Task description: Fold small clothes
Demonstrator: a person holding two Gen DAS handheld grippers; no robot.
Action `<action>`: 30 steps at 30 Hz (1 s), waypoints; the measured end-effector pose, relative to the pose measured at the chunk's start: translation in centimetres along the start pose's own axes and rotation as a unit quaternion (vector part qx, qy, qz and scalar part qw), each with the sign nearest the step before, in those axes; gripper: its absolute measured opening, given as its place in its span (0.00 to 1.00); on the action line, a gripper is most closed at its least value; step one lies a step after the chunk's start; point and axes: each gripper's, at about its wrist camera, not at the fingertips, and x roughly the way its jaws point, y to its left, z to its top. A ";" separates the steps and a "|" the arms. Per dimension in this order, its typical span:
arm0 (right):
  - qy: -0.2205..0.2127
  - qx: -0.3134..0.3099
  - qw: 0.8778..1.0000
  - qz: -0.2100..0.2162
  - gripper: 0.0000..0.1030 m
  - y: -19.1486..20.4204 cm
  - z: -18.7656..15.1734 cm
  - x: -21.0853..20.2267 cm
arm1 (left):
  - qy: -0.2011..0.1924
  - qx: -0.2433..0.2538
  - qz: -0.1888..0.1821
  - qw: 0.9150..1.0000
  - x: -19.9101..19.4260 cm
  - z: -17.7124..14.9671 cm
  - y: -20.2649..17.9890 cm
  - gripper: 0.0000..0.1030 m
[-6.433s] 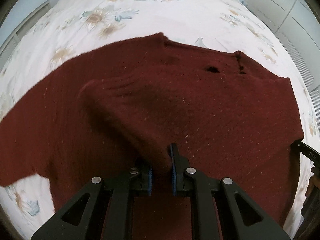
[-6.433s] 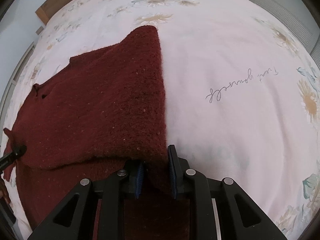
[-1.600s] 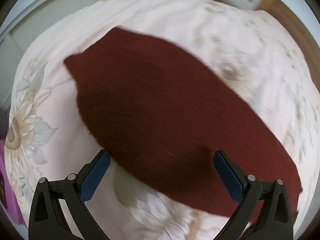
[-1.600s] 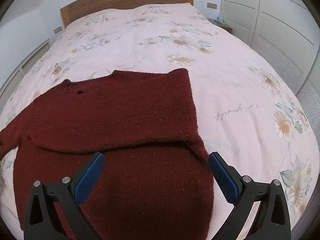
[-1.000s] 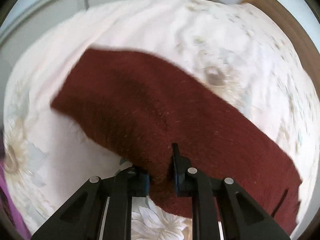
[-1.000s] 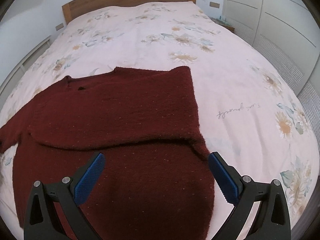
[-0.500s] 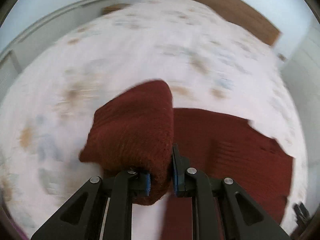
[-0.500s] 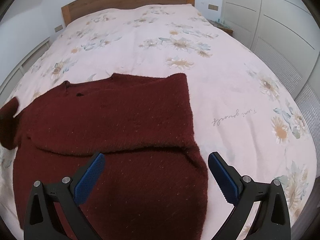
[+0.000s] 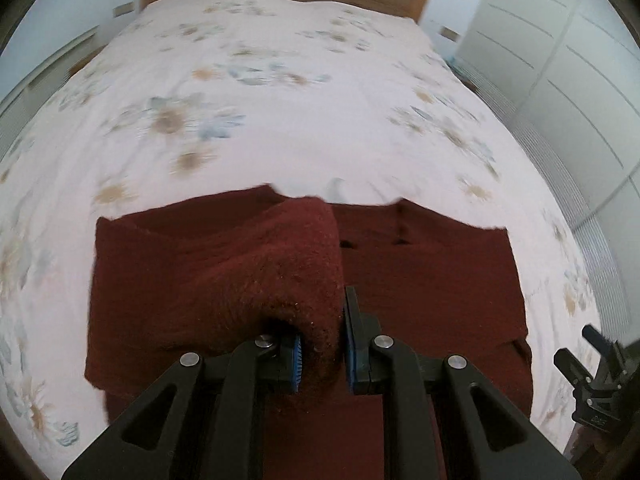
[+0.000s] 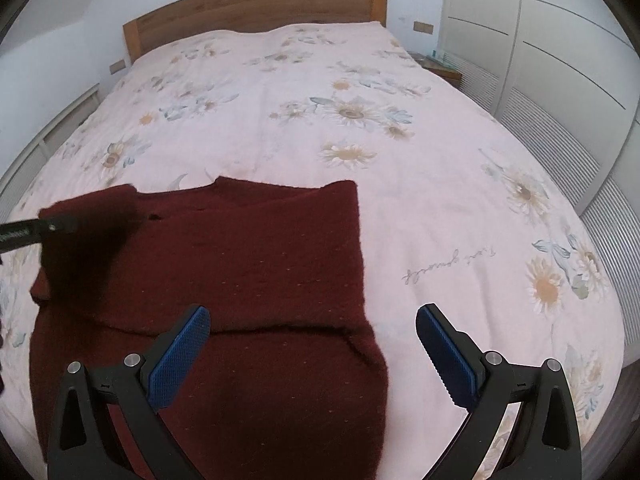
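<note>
Gripping one sleeve of the single maroon sweater, my left gripper was clamped; my right gripper gaped, empty, above one floral bedspread.

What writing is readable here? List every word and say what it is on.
"yourself": cursive, upside down, on the bedspread; the shorter word before it is not clear enough to read.
Small white print on the right gripper, seen in the left wrist view: too small to read.

Sweater hem cut off; bedspread flowers blurred.
</note>
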 end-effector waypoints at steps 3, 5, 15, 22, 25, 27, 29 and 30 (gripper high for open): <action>0.006 0.006 1.000 0.000 1.00 -0.5 -0.4 0.3 | 0.016 0.010 0.004 1.000 2.3 -0.4 -1.5 0.13; 0.013 0.009 1.000 0.000 1.00 -0.7 -0.8 0.6 | 0.032 0.019 0.017 0.999 4.2 -1.0 -1.9 0.13; 0.035 0.023 0.999 0.007 1.00 -1.2 -2.3 1.9 | 0.090 0.030 0.045 0.994 8.4 -4.3 -0.9 0.27; 0.036 0.024 0.999 0.014 1.00 -0.9 -2.6 2.0 | 0.105 0.026 0.038 0.993 7.7 -4.3 -0.7 0.80; 0.036 0.022 0.999 0.016 1.00 -0.8 -2.7 1.8 | 0.111 0.031 0.035 0.993 7.3 -4.5 -0.4 0.97; 0.036 0.023 0.999 0.016 1.00 -0.8 -2.8 1.7 | 0.115 0.036 0.033 0.992 6.9 -4.7 -0.2 0.97; 0.034 0.026 0.999 0.018 1.00 -0.9 -2.8 1.5 | 0.117 0.042 0.030 0.992 6.2 -5.0 -0.1 0.98; 0.034 0.026 0.999 0.019 1.00 -0.9 -2.8 1.5 | 0.117 0.046 0.025 0.992 5.7 -5.2 0.2 0.99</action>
